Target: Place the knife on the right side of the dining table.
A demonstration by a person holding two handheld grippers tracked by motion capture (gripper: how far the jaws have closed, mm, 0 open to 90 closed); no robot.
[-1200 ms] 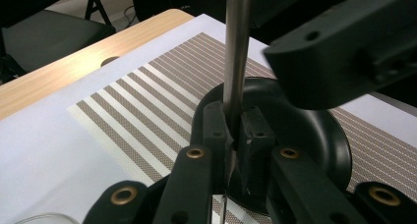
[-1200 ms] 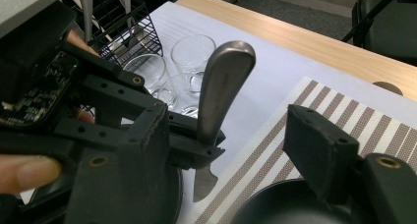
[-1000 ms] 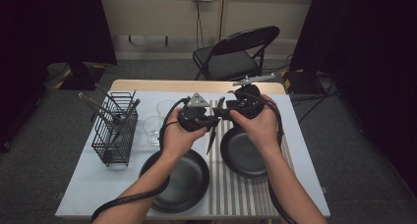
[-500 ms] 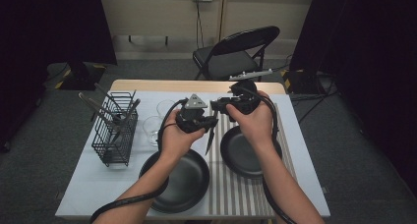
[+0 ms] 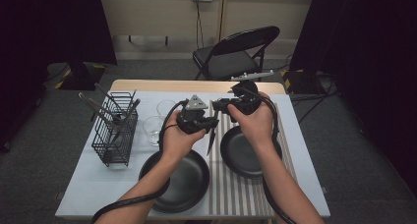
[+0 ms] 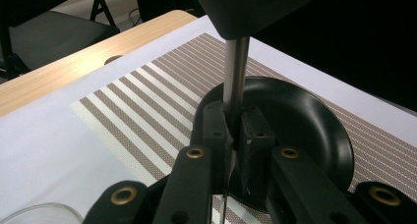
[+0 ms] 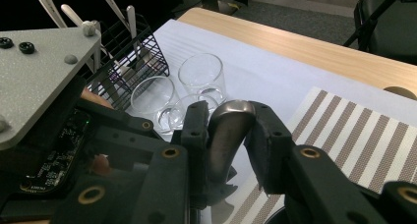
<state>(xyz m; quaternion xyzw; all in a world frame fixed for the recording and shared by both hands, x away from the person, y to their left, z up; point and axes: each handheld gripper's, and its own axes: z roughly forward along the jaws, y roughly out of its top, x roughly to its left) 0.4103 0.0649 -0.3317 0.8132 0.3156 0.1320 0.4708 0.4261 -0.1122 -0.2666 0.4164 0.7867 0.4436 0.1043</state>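
Note:
A metal table knife (image 5: 210,141) hangs blade-down between my two hands, above the gap between the two black plates. My left gripper (image 5: 212,123) is shut on it at mid length; in the left gripper view its pads (image 6: 216,128) clamp the knife (image 6: 235,71) from both sides. My right gripper (image 5: 221,106) comes at it from the right. Its jaws have just been closing. In the right gripper view the knife's rounded handle end (image 7: 227,130) sits pinched in my right gripper (image 7: 230,116), with both pads against it.
A black wire basket (image 5: 115,130) holding several utensils stands at the left, with clear glasses (image 5: 153,128) beside it. Two black plates (image 5: 177,184) (image 5: 241,157) lie at the front, the right one on a striped placemat (image 5: 231,189). A folding chair (image 5: 236,52) stands beyond the table.
Both hands have stayed where they were above the plates. The right gripper has closed in on the handle end of the knife.

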